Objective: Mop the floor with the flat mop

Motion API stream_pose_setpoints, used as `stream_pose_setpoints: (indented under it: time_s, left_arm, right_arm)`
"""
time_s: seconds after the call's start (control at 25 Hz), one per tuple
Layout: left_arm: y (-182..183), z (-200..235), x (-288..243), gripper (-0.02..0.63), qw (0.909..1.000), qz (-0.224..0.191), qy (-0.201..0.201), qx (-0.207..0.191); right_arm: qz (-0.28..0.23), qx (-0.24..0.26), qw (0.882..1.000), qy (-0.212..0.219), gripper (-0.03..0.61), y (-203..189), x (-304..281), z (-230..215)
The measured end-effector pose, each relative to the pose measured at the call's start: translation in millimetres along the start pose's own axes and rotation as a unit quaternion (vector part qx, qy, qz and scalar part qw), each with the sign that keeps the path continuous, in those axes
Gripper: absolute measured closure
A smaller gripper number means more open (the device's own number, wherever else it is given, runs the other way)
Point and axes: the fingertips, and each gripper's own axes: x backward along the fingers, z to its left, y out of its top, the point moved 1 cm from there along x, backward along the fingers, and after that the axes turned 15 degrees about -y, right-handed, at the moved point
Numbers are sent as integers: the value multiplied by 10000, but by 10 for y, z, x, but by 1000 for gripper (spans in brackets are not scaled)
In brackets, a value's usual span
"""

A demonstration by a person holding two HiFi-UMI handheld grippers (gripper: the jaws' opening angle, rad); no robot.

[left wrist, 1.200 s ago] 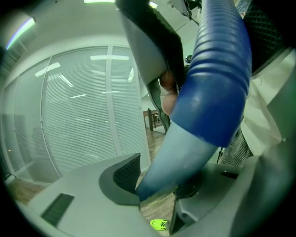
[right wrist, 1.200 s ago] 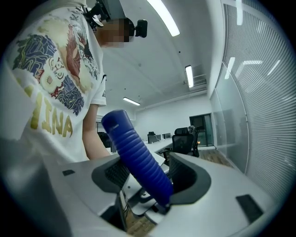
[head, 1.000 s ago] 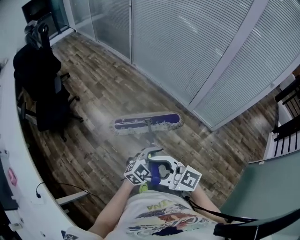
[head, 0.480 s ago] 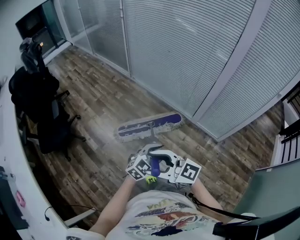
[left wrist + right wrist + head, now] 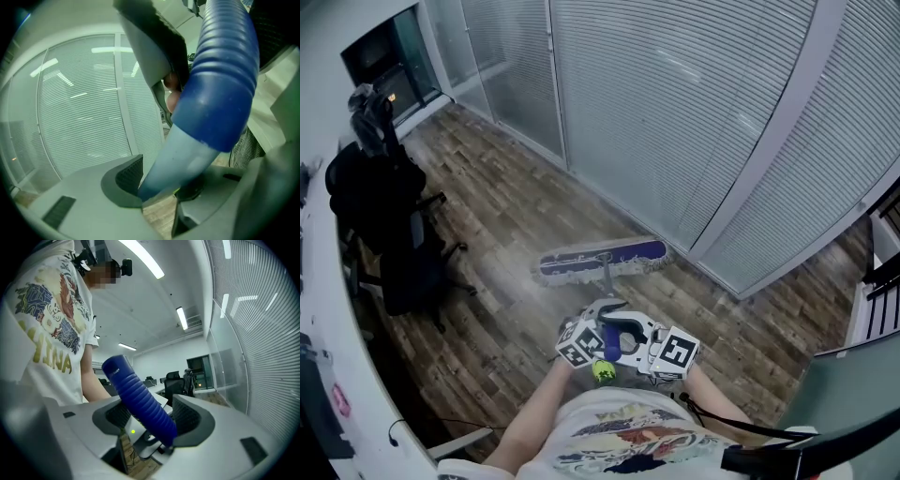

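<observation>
The flat mop's head [image 5: 602, 260], blue on top with a pale fringe, lies flat on the wood floor close to the foot of the glass wall. Its thin pole [image 5: 607, 283] runs back to a blue ribbed grip [image 5: 610, 345] in front of my chest. My left gripper [image 5: 598, 330] and right gripper [image 5: 630, 339] both clamp that handle from opposite sides. In the left gripper view the pale shaft [image 5: 187, 154] sits between the left gripper [image 5: 159, 187] pads, the jaws closing slightly. In the right gripper view the ribbed grip [image 5: 140, 399] lies between the right gripper [image 5: 150, 423] pads, the jaws easing open a little.
A black office chair draped with dark clothing [image 5: 389, 220] stands at the left beside a curved white desk [image 5: 328, 375]. A glass partition with blinds [image 5: 675, 122] runs along the far side. A dark green panel [image 5: 853, 394] stands at the right.
The mop head has slid a little across the floor toward the foot of the glass wall and turned slightly. Both grippers moved with the handle and kept their hold.
</observation>
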Motion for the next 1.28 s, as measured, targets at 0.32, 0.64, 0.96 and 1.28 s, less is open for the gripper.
stream_pose_setpoints:
  time_s: [0.32, 0.64, 0.96, 1.28]
  left_arm:
    - [-23, -1004, 122, 497, 9997, -52, 233, 6]
    - [-65, -2540, 371, 497, 9986, -105, 477, 179]
    - [160, -3725, 92, 497, 9974, 69, 643, 318]
    - [534, -4621, -554, 497, 9949, 327, 868, 392]
  right_arm:
    - [241, 42, 9997, 52, 322, -184, 420, 961]
    - [101, 408, 9982, 436, 322, -418, 987, 2424]
    - [106, 308, 9973, 652, 322, -536, 1944, 3269]
    - [-115, 58, 9966, 819, 322, -565, 3121, 3671]
